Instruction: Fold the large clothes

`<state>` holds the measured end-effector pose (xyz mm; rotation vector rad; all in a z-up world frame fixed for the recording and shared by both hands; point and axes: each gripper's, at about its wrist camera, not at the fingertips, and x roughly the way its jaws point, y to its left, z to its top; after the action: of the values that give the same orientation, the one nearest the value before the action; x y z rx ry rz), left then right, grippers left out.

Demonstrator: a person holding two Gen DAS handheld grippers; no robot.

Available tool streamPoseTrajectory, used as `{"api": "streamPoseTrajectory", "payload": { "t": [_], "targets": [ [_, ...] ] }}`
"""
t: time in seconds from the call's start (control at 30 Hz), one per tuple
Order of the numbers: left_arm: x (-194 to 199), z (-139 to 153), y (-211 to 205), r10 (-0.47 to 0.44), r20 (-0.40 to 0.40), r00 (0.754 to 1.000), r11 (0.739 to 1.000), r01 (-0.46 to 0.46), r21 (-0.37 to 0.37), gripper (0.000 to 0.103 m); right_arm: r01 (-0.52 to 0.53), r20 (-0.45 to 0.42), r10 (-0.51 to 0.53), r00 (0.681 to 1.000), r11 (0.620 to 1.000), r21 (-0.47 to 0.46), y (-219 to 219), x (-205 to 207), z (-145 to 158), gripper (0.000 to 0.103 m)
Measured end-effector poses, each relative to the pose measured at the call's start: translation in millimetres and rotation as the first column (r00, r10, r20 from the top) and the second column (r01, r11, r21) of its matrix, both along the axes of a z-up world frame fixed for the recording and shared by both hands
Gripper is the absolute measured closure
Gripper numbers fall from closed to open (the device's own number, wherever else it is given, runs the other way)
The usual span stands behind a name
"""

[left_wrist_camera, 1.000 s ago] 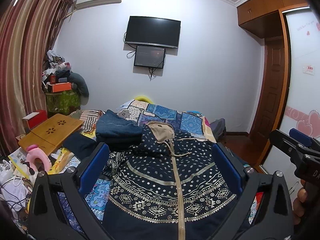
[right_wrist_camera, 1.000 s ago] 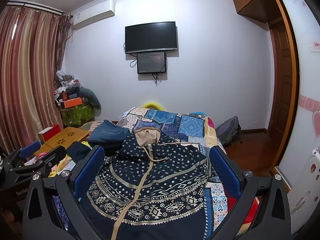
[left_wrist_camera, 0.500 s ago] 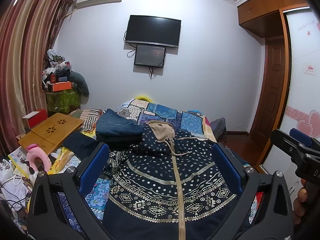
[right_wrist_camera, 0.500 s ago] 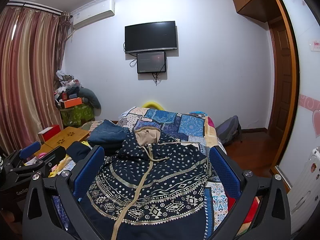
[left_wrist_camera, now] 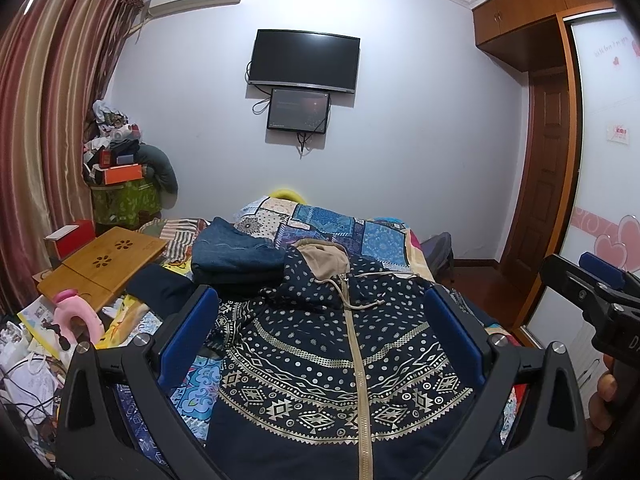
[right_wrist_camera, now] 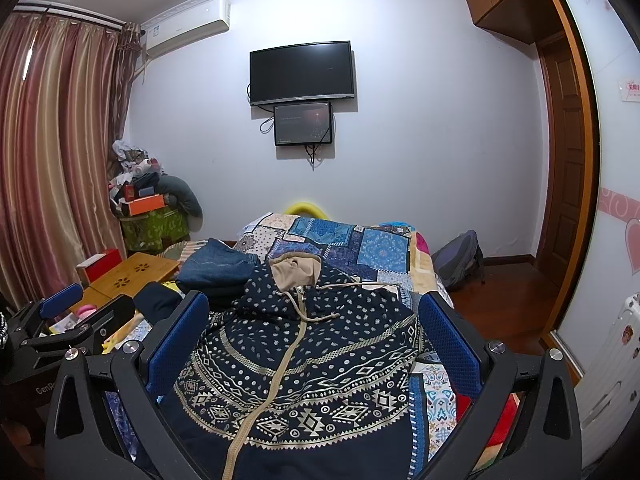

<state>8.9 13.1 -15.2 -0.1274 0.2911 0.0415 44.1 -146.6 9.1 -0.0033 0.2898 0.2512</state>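
Note:
A navy hooded jacket (left_wrist_camera: 340, 344) with gold patterns, a tan-lined hood and a gold zipper lies spread, front up, on the bed; it also shows in the right wrist view (right_wrist_camera: 296, 356). My left gripper (left_wrist_camera: 320, 304) is open and empty, held above the jacket's lower part. My right gripper (right_wrist_camera: 316, 312) is open and empty too, above the jacket. Each gripper shows in the other's view, the right one at the right edge (left_wrist_camera: 588, 280), the left one at the left edge (right_wrist_camera: 76, 312).
A patchwork quilt (left_wrist_camera: 332, 220) covers the bed. Folded jeans (left_wrist_camera: 232, 256) lie beside the hood on the left. A wooden lap desk (left_wrist_camera: 104, 260) and clutter stand on the left. A backpack (right_wrist_camera: 460, 260) sits on the floor on the right, near the door.

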Motion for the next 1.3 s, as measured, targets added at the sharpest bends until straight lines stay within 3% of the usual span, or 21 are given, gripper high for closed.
{"api": "streamPoseTrajectory", "payload": {
  "t": [0.47, 0.67, 0.8, 1.1, 1.3],
  "targets": [
    [10.7, -3.5, 5.0, 0.01, -0.014, 1.0, 1.0, -0.009, 0.003, 0.0, 0.01, -0.029, -0.01, 1.0, 1.0, -0.003, 2.9, 8.3, -6.5, 0.0],
    [35.3, -9.5, 22.8, 0.032, -0.045, 0.998, 0.999, -0.033, -0.011, 0.0, 0.023, -0.046, -0.024, 0.999, 0.999, -0.023, 5.7, 26.3, -10.3, 0.0],
    [60.0, -17.8, 38.2, 0.092, -0.074, 0.993, 0.996, -0.091, 0.019, 0.0, 0.047, -0.058, -0.05, 0.997, 0.997, -0.054, 10.1, 46.6, -14.1, 0.0],
    [127.6, -48.4, 111.2, 0.196, -0.165, 0.967, 0.979, -0.202, -0.018, 0.0, 0.068, -0.113, -0.082, 0.99, 0.99, -0.124, 22.8, 110.0, -29.3, 0.0],
    [175.7, -80.4, 199.3, 0.29, -0.278, 0.916, 0.942, -0.324, -0.084, 0.0, 0.103, -0.185, -0.136, 0.973, 0.979, -0.174, 33.4, 155.1, -48.7, 0.0]
  ]
}}
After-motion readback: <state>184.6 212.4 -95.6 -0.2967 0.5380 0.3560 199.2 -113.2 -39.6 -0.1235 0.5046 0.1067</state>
